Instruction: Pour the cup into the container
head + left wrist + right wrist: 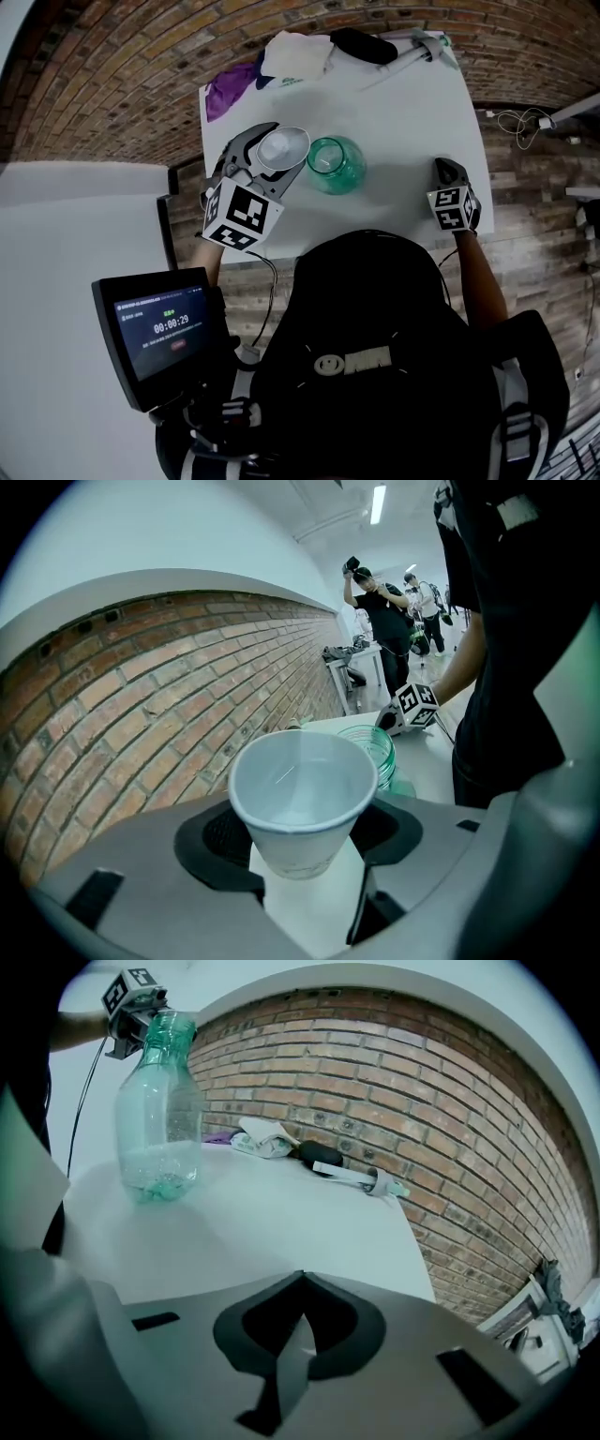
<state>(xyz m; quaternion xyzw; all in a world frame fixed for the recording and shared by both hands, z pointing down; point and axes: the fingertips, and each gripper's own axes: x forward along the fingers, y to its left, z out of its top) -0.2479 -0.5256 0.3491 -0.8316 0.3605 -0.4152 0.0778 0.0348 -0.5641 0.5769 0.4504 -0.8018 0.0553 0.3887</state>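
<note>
1 cup (284,147) upright, mouth up, clamped in left hand-held gripper (302,836) beside container (336,164); right hand-held gripper (300,1283) closed.

The person wears a black top (403,412) with grey-buckled straps (511,431). The left gripper (281,150) and right gripper (447,169) are grey and black, each with a cube (242,214) of black-and-white square markers. A thin black cable (267,281) trails from the left one.

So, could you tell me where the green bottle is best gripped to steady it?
Probably its neck, approached level from the right gripper's side: the bottle stands upright, its body bulges wide, and the cup occupies the other side.
</note>
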